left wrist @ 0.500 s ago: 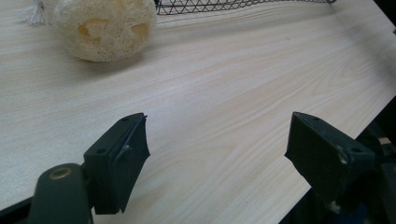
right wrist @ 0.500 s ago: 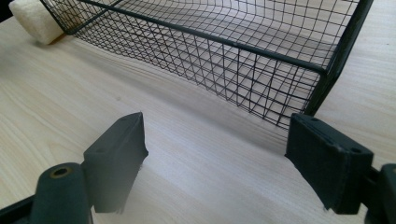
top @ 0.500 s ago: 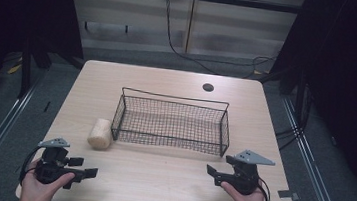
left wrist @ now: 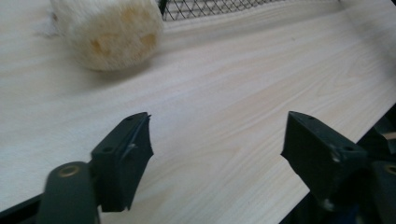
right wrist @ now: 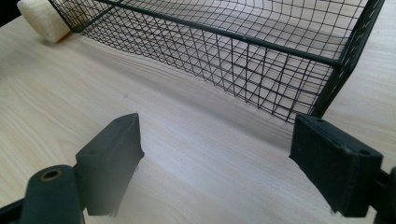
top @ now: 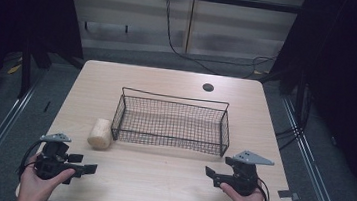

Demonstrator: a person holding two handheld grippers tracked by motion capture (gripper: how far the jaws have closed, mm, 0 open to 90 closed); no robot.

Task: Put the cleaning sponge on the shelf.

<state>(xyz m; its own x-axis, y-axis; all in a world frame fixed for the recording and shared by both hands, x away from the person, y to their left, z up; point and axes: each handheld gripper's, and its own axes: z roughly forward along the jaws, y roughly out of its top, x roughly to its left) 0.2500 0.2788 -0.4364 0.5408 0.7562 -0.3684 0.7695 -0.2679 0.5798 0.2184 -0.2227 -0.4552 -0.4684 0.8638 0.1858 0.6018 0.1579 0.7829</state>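
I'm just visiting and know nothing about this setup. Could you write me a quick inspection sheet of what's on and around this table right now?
Surface: light wooden table, round hole near its far edge.
Job's things: empty black wire basket at the centre; pale loofah-like roll lying beside its left end.
Clutter: nothing seen.
Grippers: left gripper and right gripper, each hand-held at the near edge, jaws open, holding nothing.
Cables: one trails from each gripper; a black cable hangs down the back wall.
Surroundings: grey floor, dark curtains at both sides, pale wall panels behind.

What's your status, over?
Left gripper and right gripper open, holding nothing. Sponge roll outside wire basket, at its left end. Nothing between.
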